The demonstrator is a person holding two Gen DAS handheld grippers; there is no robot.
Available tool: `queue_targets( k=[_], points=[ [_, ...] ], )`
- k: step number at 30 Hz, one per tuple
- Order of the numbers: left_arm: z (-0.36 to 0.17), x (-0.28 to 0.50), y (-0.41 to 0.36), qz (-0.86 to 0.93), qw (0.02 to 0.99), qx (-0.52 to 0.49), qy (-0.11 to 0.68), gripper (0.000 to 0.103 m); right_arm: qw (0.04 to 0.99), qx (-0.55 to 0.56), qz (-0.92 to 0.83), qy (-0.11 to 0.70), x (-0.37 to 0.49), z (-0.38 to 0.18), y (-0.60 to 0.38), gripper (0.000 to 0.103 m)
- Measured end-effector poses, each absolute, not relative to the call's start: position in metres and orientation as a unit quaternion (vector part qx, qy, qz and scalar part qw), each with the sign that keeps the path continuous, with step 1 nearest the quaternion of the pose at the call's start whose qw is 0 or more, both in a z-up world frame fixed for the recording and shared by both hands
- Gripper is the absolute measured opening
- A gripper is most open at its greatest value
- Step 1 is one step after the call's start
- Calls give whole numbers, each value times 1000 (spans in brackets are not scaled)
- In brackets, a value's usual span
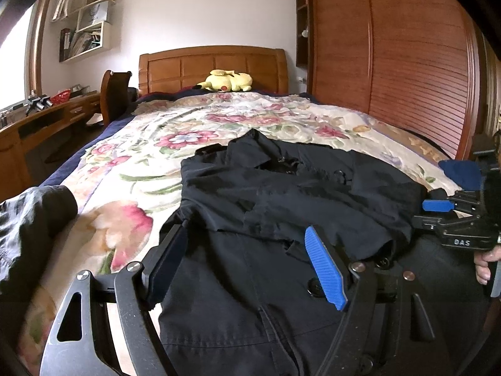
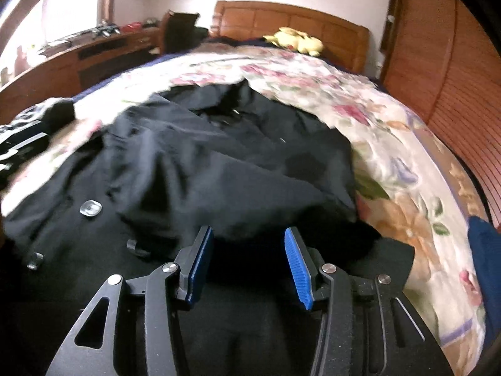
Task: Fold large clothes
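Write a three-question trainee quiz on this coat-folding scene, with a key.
1. True or false: the left gripper is clamped on the coat.
2. What lies by the headboard? A. a yellow plush toy B. a pile of books C. a lamp
3. Fill in: the coat lies on a ____-patterned bedspread.

Key:
1. False; its jaws stand wide above the cloth.
2. A, the plush toy.
3. Floral.
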State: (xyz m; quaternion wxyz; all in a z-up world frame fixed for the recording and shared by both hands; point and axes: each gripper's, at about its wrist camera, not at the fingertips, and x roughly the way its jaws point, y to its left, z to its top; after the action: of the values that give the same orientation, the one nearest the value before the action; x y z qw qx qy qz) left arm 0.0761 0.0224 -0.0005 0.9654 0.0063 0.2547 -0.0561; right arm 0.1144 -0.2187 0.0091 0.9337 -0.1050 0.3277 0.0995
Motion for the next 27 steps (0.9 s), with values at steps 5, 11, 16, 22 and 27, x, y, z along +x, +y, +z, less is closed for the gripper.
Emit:
queue_targets(
  k=[5,11,16,22,27],
  points=[
    [-10,88,15,-63,959,16,277,79,932,-101,87,338,125,-4,-223,49],
    [-19,108,12,-83,946,9,314,79,932,-79,97,339,128,-12,-229,49],
    [-21,125,7,-79,943,20,324,79,935,-79,96,334,129,-17,-235,49],
    [-24,143,1,-85,938,15,336,77,936,-72,96,330,128,-20,-239,49],
    [-33,151,-8,-93,929,17,359,56,936,-75,95,330,126,-21,-236,49]
  ],
)
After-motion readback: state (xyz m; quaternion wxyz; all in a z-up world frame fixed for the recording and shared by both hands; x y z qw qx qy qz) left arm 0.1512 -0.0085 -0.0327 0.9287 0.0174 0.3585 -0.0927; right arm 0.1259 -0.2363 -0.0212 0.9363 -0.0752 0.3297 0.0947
